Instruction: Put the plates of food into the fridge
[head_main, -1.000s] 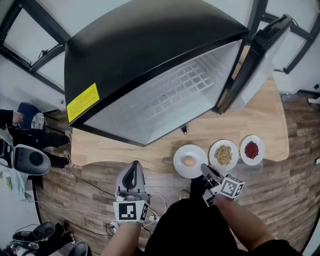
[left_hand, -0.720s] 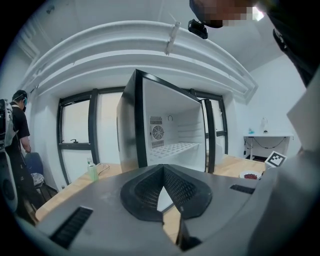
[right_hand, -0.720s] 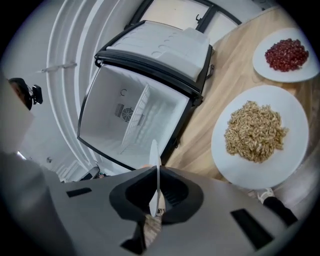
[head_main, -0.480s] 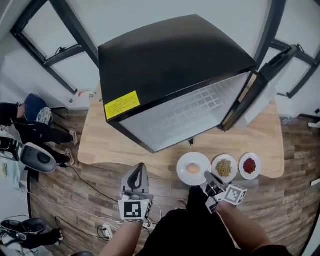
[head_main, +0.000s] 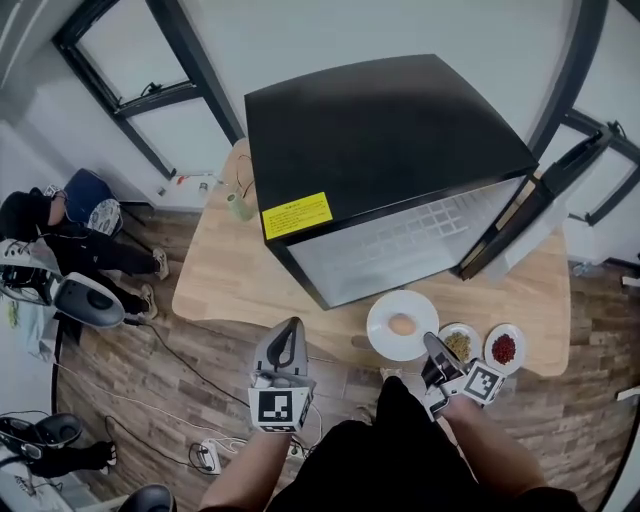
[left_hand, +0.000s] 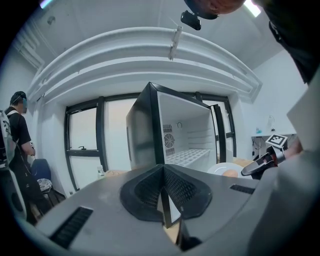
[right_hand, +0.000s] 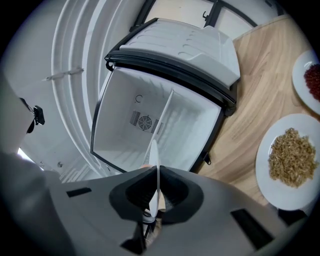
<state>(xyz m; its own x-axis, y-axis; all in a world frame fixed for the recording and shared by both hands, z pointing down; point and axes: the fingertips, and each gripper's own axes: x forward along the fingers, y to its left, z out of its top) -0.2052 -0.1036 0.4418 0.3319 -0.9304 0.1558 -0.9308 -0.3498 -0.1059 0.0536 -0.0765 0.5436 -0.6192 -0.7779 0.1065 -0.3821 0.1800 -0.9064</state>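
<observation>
A black mini fridge stands on the wooden table, its door swung open to the right and its white inside empty. My right gripper is shut on the near rim of a white plate with an egg, held above the table's front edge. In the right gripper view the plate's edge stands between the pads, facing the fridge's opening. A plate of grain and a plate of red beans lie on the table. My left gripper is shut and empty, left of the plate.
A small bottle stands at the table's back left corner. A person sits on the floor at the left beside a grey machine. Cables and a power strip lie on the wooden floor.
My right gripper has risen with the egg plate, which now hangs higher than the other two plates. My left gripper has come up a little, and the view has shifted back from the fridge.
</observation>
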